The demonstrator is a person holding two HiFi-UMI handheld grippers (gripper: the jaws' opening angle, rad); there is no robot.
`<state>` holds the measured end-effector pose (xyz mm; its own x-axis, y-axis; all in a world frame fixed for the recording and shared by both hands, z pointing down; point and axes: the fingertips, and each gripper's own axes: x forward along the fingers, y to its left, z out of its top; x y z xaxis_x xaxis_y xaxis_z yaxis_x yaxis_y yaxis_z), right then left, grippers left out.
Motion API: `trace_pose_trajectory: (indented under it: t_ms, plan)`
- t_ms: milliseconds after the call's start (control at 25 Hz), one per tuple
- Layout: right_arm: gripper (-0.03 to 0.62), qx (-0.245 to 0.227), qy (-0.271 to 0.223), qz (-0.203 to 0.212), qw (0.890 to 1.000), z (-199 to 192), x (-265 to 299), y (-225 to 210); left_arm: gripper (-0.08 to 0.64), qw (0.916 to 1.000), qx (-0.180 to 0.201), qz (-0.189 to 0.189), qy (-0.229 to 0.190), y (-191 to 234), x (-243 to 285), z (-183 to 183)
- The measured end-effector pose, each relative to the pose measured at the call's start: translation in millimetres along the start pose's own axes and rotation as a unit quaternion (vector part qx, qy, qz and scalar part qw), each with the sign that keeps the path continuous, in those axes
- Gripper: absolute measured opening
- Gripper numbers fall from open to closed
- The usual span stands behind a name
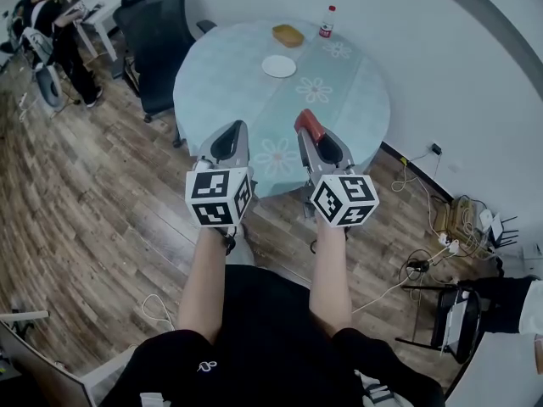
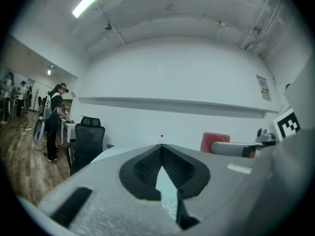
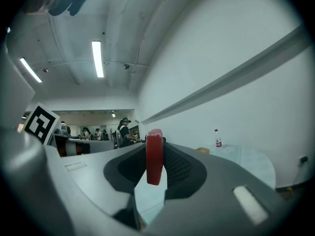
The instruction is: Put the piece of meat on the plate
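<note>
**Head view.** The right claw (image 1: 312, 136) is pinching the flat red piece of meat (image 1: 307, 124), holding it in the air just over the near edge of the round bench (image 1: 356, 100) with its pale flower-print cloth. The small round white plate (image 1: 278, 66) is sitting toward the bench's far edge, ahead of this claw and slightly to its left, well apart from it. The left claw (image 1: 235, 131) is hovering beside the right one over the same near edge. A brown oval object (image 1: 288, 35), too small to identify, and a clear bottle with a red cap (image 1: 326, 24) are standing at the far edge beyond the plate.

**Left gripper view.** The left claw (image 2: 161, 146) is showing its jaws pressed together with nothing between them. The meat (image 2: 215, 140) is appearing at the right. The plate is not showing here.

**Right gripper view.** The meat (image 3: 154, 156) is standing on edge between the pads, its long axis running up and down and its lower end hanging free. The bottle (image 3: 217, 139) is showing to the right. The plate is not showing, probably hidden by the claw itself, so the carry is likely calling for a reach forward and a little leftward.
</note>
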<state>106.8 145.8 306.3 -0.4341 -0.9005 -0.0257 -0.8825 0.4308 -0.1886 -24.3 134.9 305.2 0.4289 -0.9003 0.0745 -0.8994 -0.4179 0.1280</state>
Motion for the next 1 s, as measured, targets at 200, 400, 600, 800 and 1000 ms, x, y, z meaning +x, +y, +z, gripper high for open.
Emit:
trace_pose_trajectory:
  t_ms: [200,400,600,800,1000]
  plan:
    - [0.1,0.001,0.0,-0.01,1.0,-6.7,16.1,-11.3,-0.006,1.0,-0.002,-0.008,0.0,10.4,17.9,-5.4]
    - [0.1,0.006,0.018,-0.03,0.999,-24.2,52.9,-43.6,-0.008,0.9993,-0.021,-0.02,0.024,29.4,67.4,-24.8]
    - [0.1,0.026,0.029,-0.06,0.997,-39.8,108.8,-87.6,-0.008,0.9976,-0.023,-0.042,0.05,52.0,140.5,-36.8]
    - [0.1,0.043,0.051,-0.077,0.995,-56.8,178.5,-125.2,-0.006,0.9937,-0.03,-0.072,0.081,80.3,216.8,-50.1]
    - [0.1,0.059,0.073,-0.09,0.992,-74.7,253.4,-152.7,-0.006,0.9892,-0.055,-0.079,0.11,126.2,285.0,-63.8]
